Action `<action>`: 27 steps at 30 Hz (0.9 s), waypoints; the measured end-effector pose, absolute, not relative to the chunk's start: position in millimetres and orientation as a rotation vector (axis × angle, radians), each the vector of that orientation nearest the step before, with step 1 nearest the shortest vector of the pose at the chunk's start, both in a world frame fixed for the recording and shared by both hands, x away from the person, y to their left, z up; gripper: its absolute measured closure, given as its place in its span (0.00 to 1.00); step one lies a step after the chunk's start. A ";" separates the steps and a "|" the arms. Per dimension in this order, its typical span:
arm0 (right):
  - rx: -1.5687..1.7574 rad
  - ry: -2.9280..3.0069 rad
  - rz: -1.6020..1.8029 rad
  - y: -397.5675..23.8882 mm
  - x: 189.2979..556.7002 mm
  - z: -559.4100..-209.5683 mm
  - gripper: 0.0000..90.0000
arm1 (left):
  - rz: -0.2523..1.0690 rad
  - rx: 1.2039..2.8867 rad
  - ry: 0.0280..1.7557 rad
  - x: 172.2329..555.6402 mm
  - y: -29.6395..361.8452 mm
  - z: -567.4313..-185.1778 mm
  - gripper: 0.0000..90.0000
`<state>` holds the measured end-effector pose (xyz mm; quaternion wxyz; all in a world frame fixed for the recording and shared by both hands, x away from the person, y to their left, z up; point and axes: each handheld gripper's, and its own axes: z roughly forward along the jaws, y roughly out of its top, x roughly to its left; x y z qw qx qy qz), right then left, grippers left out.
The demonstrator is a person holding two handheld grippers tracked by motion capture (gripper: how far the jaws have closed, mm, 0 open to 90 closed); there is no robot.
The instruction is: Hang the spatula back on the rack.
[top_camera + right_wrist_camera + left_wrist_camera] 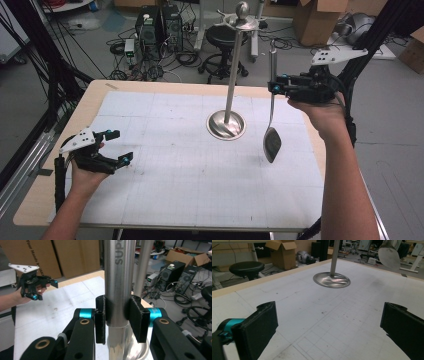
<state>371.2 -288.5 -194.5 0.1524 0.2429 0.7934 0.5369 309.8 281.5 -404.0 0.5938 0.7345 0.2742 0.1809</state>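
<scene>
Cardboard boxes [314,19], a black stool [220,37] and computer towers [159,26] amid tangled cables ring a workshop floor, where a wooden desk [95,100] carries a white gridded mat [190,175]. Near the mat's middle stands a steel utensil stand [231,75], a slim pole rising from a round polished base to a ball-topped crown of hooks.

At the desk's right edge, a person's raised right hand holds the right gripper [273,87] above the mat, its black pads clamped on the handle of a large metal spoon [272,131]. The spoon hangs upright, handle up and bowl down, clear of the surface and just to the right of the stand's pole. The right gripper view shows the pads [137,317] pressed on either side of the spoon's broad steel handle [119,277], with the stand's pole [143,267] close behind it.

Over the desk's near left corner, the left gripper [120,146] is held low in the person's left hand, well apart from the stand. Its jaws are spread wide with nothing between them; the left gripper view looks between the two pads [262,327] across bare mat to the stand's base [331,280] and the hanging spoon bowl [389,255].
</scene>
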 end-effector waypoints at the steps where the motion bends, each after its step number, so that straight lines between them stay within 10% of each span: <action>1: 0.699 2.278 1.537 -289.1 372.2 -193.3 0.77 | 0.420 1.706 0.637 309.8 281.3 -404.1 0.02; 27: 0.750 2.274 1.519 -281.2 400.4 -182.9 0.77 | 0.416 1.701 0.636 310.6 282.2 -404.4 0.02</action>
